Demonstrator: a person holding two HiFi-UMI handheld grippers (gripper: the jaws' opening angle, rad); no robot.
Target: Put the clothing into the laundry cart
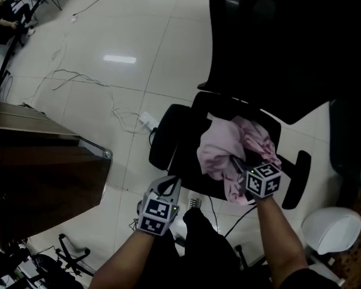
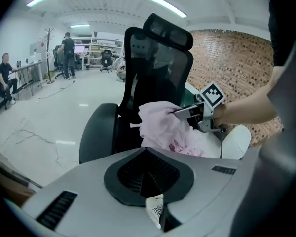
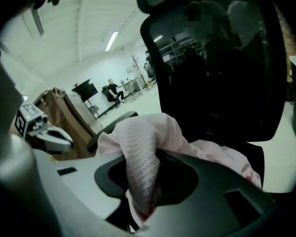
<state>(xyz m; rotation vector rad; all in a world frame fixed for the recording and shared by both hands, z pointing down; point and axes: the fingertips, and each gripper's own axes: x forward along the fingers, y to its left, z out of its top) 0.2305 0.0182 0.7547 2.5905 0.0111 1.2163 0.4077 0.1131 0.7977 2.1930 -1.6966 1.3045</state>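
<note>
Right claw (image 1: 240,164) clamps pink garment (image 1: 219,146), clear only in own view; left claw (image 1: 170,185) clenched

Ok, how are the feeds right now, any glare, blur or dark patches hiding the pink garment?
Head view: ceiling-light glare on the floor, the office chair reads almost solid black, the pink garment is clearly lit. Left gripper view: strong fisheye bending, garment sharp. Right gripper view: dim and soft, chair back a silhouette against bright ceiling, yet the garment's waffle weave shows between the jaws.
</note>
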